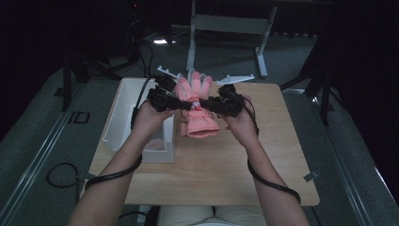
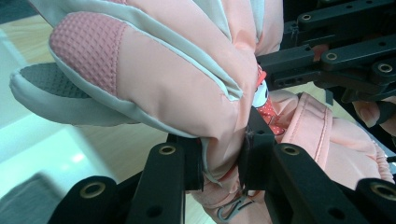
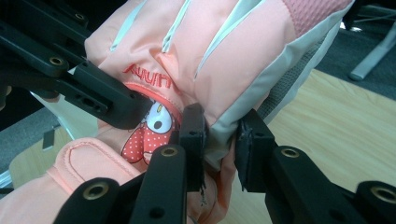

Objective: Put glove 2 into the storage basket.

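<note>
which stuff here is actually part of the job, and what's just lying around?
In the job:
pink glove, held up over the table
left gripper, clamped on its side
right gripper, clamped on the opposite side

Lying about:
white bin at the table's left edge
wooden table
white brackets at the far edge

Bare forearms without sleeves, pale trousers at the lap, matte black left tongs (image 1: 187,104) and right tongs (image 1: 203,104) built of linked bars, brass-ringed pivot holes, black cables looping under each arm

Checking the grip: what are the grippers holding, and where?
A pink glove, lifted off the table: left gripper and right gripper each pinch an opposite side edge near its middle.
</note>
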Demonstrator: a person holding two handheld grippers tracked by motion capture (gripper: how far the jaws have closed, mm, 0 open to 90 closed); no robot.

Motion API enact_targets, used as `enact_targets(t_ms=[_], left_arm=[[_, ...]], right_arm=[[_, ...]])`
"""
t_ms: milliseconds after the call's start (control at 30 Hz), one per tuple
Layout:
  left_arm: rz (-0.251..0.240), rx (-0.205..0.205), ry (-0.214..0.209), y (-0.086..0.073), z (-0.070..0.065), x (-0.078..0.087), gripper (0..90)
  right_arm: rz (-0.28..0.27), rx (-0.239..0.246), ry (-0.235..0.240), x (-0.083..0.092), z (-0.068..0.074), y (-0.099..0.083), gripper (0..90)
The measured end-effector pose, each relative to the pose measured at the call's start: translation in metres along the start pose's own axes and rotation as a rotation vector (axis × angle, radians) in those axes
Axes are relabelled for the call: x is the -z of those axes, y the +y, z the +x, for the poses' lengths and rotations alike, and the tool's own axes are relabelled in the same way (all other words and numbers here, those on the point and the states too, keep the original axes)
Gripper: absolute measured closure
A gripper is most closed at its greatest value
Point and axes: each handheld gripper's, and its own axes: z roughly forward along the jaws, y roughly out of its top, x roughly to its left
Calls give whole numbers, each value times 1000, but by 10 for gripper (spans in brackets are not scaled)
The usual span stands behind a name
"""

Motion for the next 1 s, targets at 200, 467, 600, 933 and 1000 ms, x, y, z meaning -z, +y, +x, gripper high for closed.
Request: enact_targets(t_ms=[200,467,600,933,1000], left_arm=[[-27,29,36,-4,12,24,738],[-43,67,83,-13,34,51,738],[-47,100,102,-19,50,67,738],[-79,201,142,-48,88,80,738],[-71,226,156,-54,96,74,738]], right_arm=[[-4,34,27,-15,14,22,746],[13,75,57,-45,38,48,747],[23,84,73,-59,47,58,747],[76,123,105,-110,70,76,748],[88,115,110,-120,70,72,748]])
